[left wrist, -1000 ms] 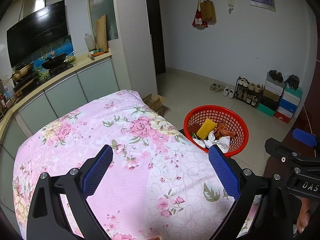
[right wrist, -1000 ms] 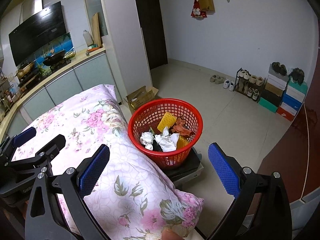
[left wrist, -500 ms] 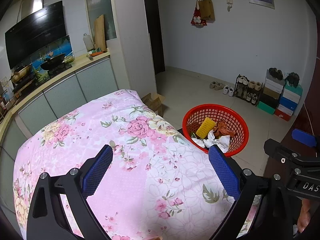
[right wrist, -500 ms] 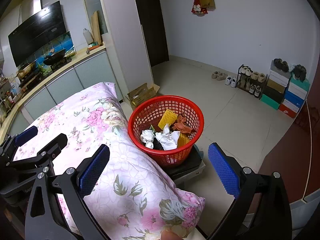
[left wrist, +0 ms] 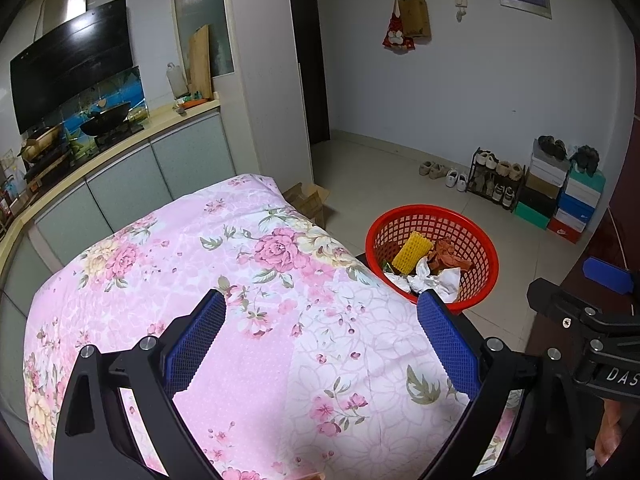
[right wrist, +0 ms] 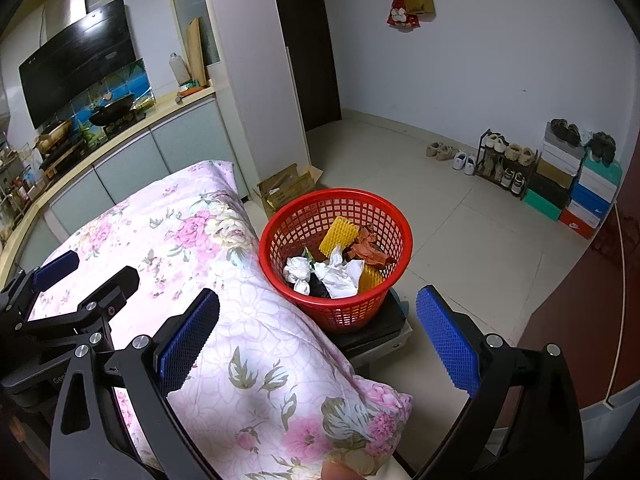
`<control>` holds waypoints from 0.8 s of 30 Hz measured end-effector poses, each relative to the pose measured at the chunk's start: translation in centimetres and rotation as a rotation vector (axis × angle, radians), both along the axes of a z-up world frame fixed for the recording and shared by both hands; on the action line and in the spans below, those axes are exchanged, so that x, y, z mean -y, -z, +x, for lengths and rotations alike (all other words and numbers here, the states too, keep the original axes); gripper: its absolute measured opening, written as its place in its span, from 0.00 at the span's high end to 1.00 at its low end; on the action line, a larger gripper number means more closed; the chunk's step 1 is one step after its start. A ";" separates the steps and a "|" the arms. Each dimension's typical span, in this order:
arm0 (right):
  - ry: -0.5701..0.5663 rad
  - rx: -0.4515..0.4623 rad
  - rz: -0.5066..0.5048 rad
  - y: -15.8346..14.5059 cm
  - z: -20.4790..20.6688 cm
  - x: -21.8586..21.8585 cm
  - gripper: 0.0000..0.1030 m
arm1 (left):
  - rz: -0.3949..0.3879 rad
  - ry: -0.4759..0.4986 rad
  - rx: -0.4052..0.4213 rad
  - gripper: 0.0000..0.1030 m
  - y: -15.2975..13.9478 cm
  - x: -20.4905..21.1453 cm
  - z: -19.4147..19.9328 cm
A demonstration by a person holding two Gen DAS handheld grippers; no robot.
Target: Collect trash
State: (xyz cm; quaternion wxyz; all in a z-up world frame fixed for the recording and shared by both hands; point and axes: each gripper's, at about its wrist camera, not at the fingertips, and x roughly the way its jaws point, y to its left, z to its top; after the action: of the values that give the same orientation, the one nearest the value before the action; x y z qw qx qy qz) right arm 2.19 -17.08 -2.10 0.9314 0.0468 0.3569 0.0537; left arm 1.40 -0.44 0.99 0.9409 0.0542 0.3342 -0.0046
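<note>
Left gripper point(left wrist: 320, 320) and right gripper point(right wrist: 318, 316), nearest the cameras, both with blue pads spread wide and nothing between them, held over a table draped in a pink floral cloth point(left wrist: 224, 264). Just beyond the cloth's right edge, a red basket point(right wrist: 400, 232) stands on a dark low stand point(right wrist: 380, 324); the trash point(right wrist: 336, 264) lies inside it: white crumpled paper, yellow foam netting, a brown scrap. Farther back, a cardboard box point(right wrist: 288, 188) on the floor, kitchen counter point(left wrist: 120, 140) at left, and shoe rack point(left wrist: 492, 180) with stacked boxes by the far wall.
</note>
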 end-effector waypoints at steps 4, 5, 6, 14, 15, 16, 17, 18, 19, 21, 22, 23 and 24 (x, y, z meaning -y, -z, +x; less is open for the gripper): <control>0.000 0.001 0.000 0.0 0.0 0.0 0.07 | -0.002 -0.001 0.000 0.10 0.1 -0.1 0.0; 0.000 0.001 0.001 0.0 0.0 0.0 0.07 | -0.001 0.000 0.000 0.10 0.1 -0.1 0.0; -0.001 0.003 0.000 0.0 -0.1 -0.1 0.07 | 0.000 -0.001 0.000 0.10 0.0 0.0 0.0; -0.013 0.024 0.008 -0.3 -0.4 -0.2 0.07 | -0.006 -0.011 0.012 0.10 -0.1 -0.2 -0.2; -0.015 0.026 0.008 -0.4 -0.4 -0.3 0.07 | -0.008 -0.013 0.013 0.10 -0.1 -0.3 -0.3; -0.017 0.029 0.008 -0.4 -0.5 -0.3 0.07 | -0.008 -0.015 0.013 0.10 -0.2 -0.3 -0.3; -0.019 0.031 0.008 -0.4 -0.6 -0.4 0.07 | -0.008 -0.017 0.014 0.10 -0.2 -0.3 -0.3; -0.020 0.032 0.007 -0.6 -0.5 -0.3 0.07 | -0.009 -0.018 0.015 0.10 -0.3 -0.4 -0.3; -0.023 0.032 0.007 -0.6 -0.5 -0.3 0.07 | -0.010 -0.021 0.016 0.10 -0.3 -0.5 -0.4; -0.027 0.034 0.007 -0.7 -0.5 -0.4 0.07 | -0.013 -0.026 0.019 0.10 -0.5 -0.6 -0.4; -0.030 0.035 0.008 -0.8 -0.5 -0.3 0.07 | -0.014 -0.028 0.020 0.10 -0.6 -0.6 -0.4; -0.032 0.038 0.008 -0.9 -0.4 -0.3 0.07 | -0.016 -0.031 0.022 0.10 -0.6 -0.7 -0.5; -0.034 0.040 0.008 -1.0 -0.4 -0.3 0.07 | -0.018 -0.033 0.023 0.10 -0.7 -0.7 -0.5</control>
State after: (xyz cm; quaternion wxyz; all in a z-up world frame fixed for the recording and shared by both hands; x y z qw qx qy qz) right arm 1.79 -16.80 -1.09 0.9372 0.0436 0.3386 0.0719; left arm 0.85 0.29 1.69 0.9452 0.0402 0.3240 0.0085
